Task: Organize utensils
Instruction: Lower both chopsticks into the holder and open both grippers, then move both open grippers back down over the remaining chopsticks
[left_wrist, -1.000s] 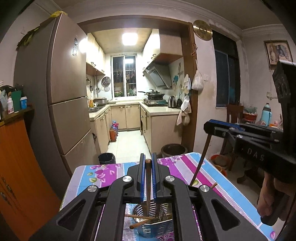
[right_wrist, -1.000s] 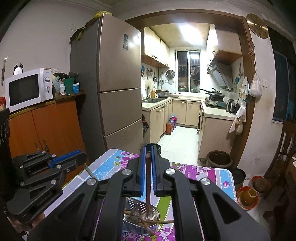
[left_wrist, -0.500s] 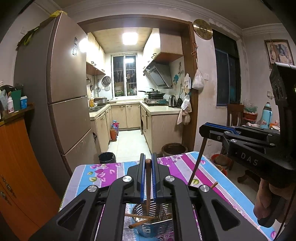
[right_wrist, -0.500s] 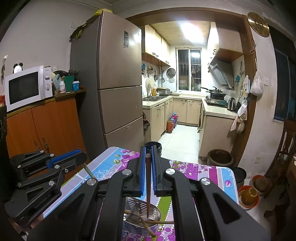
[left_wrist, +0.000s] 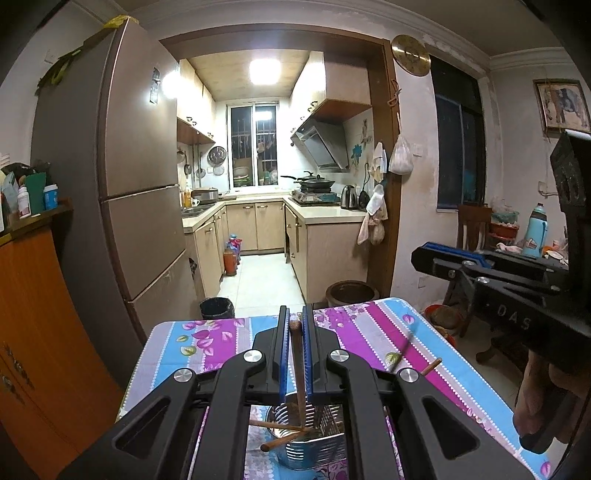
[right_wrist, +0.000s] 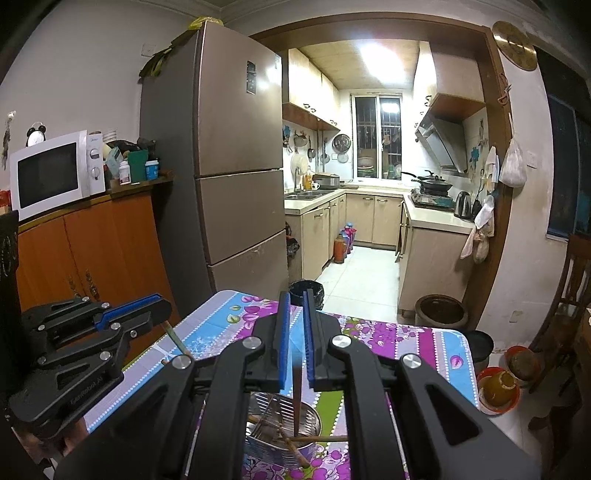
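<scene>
Left tongs (left_wrist: 294, 354) nearly closed, pinching a chopstick (left_wrist: 297, 373) upright over the metal holder (left_wrist: 306, 448) on the counter (left_wrist: 207, 339). Right tongs (right_wrist: 294, 347) parted; its chopstick (right_wrist: 296, 397) looks released, dropping into holder. Several already inside; one left.

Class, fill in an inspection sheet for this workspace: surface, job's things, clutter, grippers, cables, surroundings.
Surface: table under a flowered striped cloth.
Job's things: metal holder with crossed chopsticks in it; loose chopstick, blurred, tip-down over it.
Clutter: tubs beside the microwave.
Grippers: left hand-held gripper shut on upright chopstick; right hand-held gripper open.
Cables: nothing seen.
Surroundings: fridge, kitchen beyond.
</scene>
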